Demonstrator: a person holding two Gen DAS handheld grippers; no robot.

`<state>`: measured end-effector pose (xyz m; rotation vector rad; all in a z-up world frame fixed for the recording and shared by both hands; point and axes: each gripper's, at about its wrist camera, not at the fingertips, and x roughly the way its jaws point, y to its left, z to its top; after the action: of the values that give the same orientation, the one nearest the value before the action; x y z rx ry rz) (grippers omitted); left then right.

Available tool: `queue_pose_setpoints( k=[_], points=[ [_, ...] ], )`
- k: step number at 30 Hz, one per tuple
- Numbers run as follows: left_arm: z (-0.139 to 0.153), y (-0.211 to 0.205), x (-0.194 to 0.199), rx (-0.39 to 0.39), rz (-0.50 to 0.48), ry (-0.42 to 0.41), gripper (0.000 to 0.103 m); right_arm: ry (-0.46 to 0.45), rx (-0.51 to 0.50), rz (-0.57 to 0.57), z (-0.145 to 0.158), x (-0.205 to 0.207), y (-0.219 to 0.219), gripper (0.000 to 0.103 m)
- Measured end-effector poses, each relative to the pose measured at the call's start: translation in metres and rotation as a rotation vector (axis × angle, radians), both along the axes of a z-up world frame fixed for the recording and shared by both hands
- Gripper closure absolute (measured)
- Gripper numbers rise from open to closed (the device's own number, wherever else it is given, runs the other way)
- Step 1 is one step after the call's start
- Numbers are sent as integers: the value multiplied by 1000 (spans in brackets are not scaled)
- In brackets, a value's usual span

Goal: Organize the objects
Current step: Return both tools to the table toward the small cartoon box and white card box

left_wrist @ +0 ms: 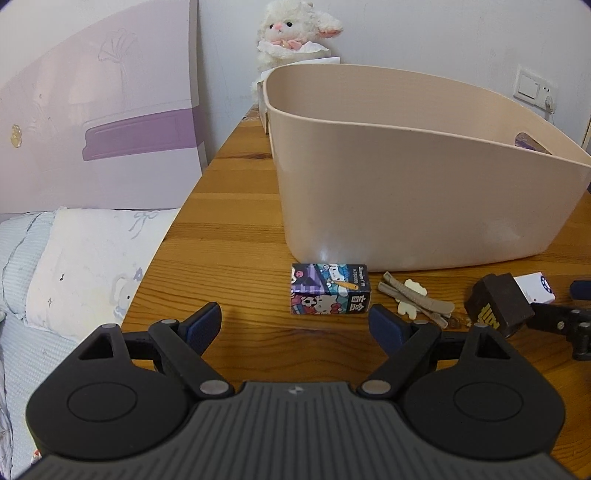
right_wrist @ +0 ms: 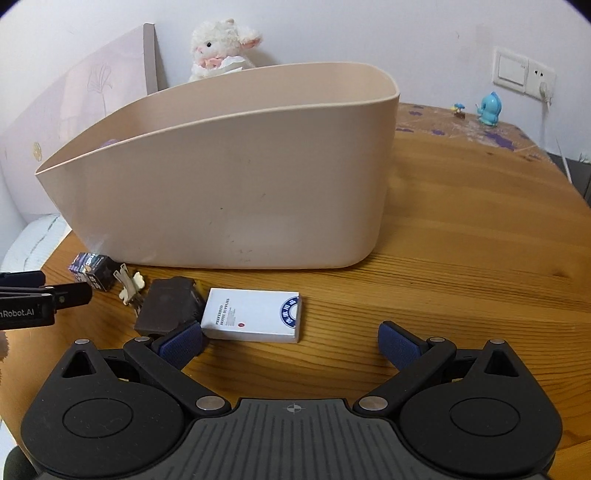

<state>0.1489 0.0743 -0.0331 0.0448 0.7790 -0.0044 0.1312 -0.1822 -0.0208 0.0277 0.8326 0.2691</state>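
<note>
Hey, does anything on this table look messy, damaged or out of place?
Nothing damaged or spilled. Four small items lie loose before the beige plastic tub: cartoon-printed box, tan hair clips, dark brown box, white flat box.

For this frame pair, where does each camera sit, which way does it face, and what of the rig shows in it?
Left wrist: sits on the left gripper, low over the wooden table, facing the cartoon box and beige basket; its own open fingers show, the right gripper's tip at the right edge.
Right wrist: sits on the right gripper, facing the white box and basket; its open fingers show, the left gripper at the left edge.
Shared: basket, cartoon box, hair clips, dark brown box, white box, plush lamb.
</note>
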Motion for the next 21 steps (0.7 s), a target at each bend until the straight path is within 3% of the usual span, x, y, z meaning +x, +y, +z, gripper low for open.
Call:
queue_pose_setpoints(
  k=[21],
  points=[
    [-12,-6,21,-25,42,8,15,-40,-72,37,-7,-2,17,0]
  ],
)
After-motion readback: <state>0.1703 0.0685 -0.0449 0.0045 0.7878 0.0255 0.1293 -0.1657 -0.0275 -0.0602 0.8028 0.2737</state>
